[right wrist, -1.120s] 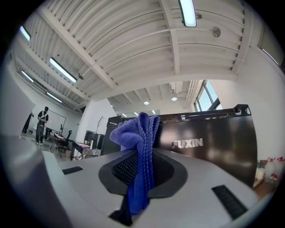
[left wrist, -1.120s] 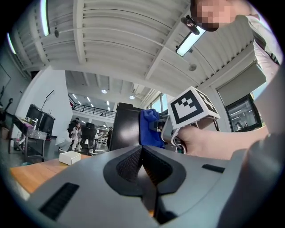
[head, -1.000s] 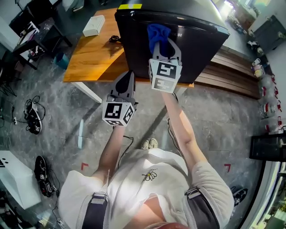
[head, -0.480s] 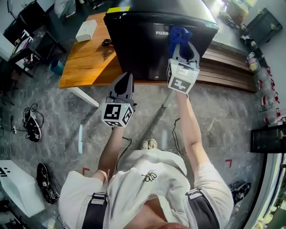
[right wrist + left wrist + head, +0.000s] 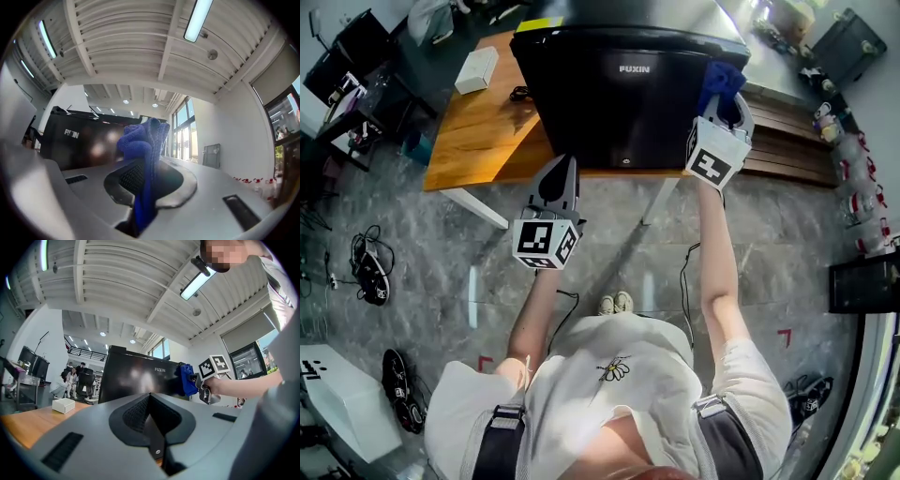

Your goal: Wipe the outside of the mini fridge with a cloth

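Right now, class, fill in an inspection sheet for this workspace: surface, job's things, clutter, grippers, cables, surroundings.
Surface: wooden table, bearing the fridge.
Job's things: black mini fridge, door closed; blue cloth at its right front edge.
Clutter: white box on the table.
Grippers: left gripper shut and empty, held clear of the fridge; right gripper shut on the cloth.
Cables: black cable coil on the table beside the fridge; loose cables on the floor.
Surroundings: grey floor, shoes, slatted bench.
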`<move>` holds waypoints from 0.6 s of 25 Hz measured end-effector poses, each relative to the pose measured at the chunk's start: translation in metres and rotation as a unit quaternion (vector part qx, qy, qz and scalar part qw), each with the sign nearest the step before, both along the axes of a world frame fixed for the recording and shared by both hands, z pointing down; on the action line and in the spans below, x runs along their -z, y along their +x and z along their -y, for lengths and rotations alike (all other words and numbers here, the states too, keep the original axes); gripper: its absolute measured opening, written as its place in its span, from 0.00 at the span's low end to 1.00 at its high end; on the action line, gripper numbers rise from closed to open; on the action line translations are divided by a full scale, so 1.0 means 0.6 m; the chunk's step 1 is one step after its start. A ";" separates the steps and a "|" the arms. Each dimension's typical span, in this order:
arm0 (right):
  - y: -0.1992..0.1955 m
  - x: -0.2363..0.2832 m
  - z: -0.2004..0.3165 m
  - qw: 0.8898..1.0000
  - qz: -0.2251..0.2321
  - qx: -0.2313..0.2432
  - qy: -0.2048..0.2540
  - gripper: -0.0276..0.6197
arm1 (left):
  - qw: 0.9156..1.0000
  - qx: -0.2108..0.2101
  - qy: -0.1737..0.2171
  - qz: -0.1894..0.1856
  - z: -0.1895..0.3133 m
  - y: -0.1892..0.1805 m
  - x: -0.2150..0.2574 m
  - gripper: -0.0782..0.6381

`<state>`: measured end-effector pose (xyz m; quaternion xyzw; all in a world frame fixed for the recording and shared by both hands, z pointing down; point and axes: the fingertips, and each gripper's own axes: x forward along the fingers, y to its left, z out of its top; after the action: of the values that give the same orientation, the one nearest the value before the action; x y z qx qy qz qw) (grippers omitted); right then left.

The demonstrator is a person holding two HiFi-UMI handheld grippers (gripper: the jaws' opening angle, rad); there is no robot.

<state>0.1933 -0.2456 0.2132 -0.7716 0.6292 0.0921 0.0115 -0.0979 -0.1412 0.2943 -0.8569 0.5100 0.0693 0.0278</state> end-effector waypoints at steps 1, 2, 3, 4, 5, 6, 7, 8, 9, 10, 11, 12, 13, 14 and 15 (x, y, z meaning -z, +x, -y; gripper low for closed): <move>0.013 -0.001 0.000 1.000 0.001 -0.009 -0.002 0.14 | 1.000 -0.001 0.000 0.000 -0.001 0.002 -0.001 0.12; 0.024 -0.001 0.000 1.000 0.000 -0.016 -0.003 0.14 | 1.000 -0.002 0.000 0.000 -0.001 0.003 -0.001 0.12; 0.033 -0.001 0.000 1.000 -0.001 -0.023 -0.005 0.14 | 1.000 -0.002 0.000 0.000 0.000 0.004 -0.001 0.12; 0.040 -0.003 0.000 1.000 -0.001 -0.028 -0.006 0.14 | 1.000 -0.001 0.002 0.001 0.000 0.004 0.000 0.12; 0.047 -0.005 0.002 0.999 0.001 -0.032 -0.007 0.14 | 1.000 0.000 0.003 0.001 0.001 0.004 0.000 0.12; 0.054 -0.006 0.002 0.999 0.002 -0.037 -0.008 0.14 | 1.000 0.000 0.003 0.001 0.001 0.005 0.001 0.12; 0.061 -0.007 0.002 0.999 0.002 -0.043 -0.008 0.14 | 1.000 -0.001 0.003 0.001 0.002 0.005 0.001 0.12; 0.068 -0.009 0.003 0.999 0.003 -0.048 -0.008 0.14 | 1.000 -0.002 0.003 0.002 0.002 0.005 0.001 0.12; 0.075 -0.011 0.003 0.999 0.004 -0.054 -0.009 0.14 | 1.000 -0.002 0.003 0.002 0.002 0.005 0.002 0.12; 0.082 -0.012 0.004 0.998 0.006 -0.058 -0.009 0.14 | 1.000 -0.001 0.004 0.002 0.002 0.004 0.002 0.12; 0.090 -0.013 0.005 0.998 0.009 -0.063 -0.010 0.14 | 1.000 0.000 0.004 0.002 0.002 0.003 0.003 0.12; 0.099 -0.014 0.007 0.997 0.013 -0.069 -0.012 0.14 | 1.000 0.001 0.004 0.002 0.002 0.003 0.003 0.12; 0.108 -0.016 0.009 0.997 0.018 -0.074 -0.014 0.14 | 1.000 0.001 0.005 0.002 0.002 0.002 0.002 0.12; 0.117 -0.017 0.011 0.997 0.023 -0.078 -0.016 0.14 | 1.000 0.002 0.005 0.003 0.002 0.000 0.002 0.12; 0.125 -0.018 0.012 0.996 0.027 -0.082 -0.018 0.14 | 1.000 0.004 0.004 0.003 0.001 -0.002 0.002 0.12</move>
<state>0.2683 -0.2528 0.2241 -0.8227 0.5652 0.0609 0.0072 -0.0991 -0.1418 0.2934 -0.8550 0.5129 0.0692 0.0331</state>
